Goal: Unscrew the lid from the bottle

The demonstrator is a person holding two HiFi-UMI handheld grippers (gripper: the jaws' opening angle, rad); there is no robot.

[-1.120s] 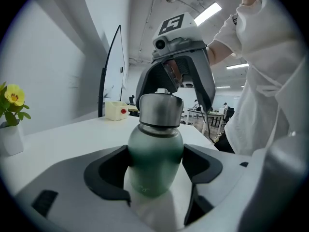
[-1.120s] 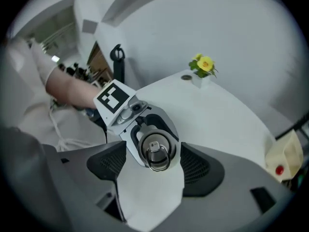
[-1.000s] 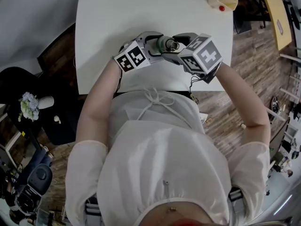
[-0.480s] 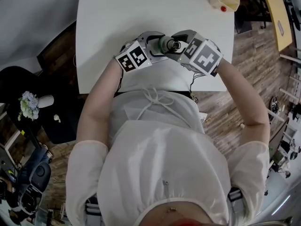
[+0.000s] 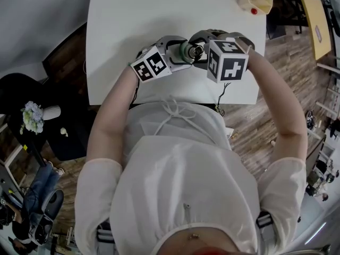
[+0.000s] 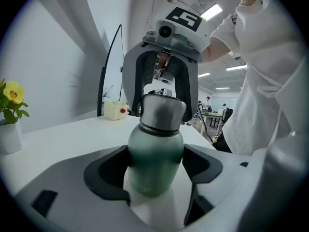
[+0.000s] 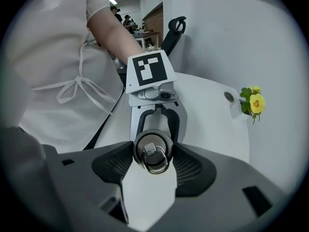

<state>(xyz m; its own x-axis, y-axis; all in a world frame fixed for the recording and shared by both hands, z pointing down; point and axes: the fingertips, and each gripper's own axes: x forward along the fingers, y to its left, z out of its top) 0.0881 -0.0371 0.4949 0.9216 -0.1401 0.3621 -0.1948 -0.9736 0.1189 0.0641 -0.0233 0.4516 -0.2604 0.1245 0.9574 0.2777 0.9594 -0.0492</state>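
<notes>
white table (image 5: 159, 25) below, green bottle (image 6: 154, 153) upright near its front edge. left gripper (image 6: 155, 170) has both pads clamped on the bottle's body. right gripper (image 7: 153, 165) points down from above, its jaws just closed onto the steel lid (image 7: 152, 144), ring (image 7: 155, 162) on top. my call: hold the body firm, stay square over the lid, twist without tipping.

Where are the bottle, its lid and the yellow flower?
bottle (image 6: 154, 161): left gripper view, on the green body.
lid (image 7: 151, 151): right gripper view, on the top centre, by the ring.
yellow flower (image 7: 256, 103): right gripper view, on the petals.
</notes>
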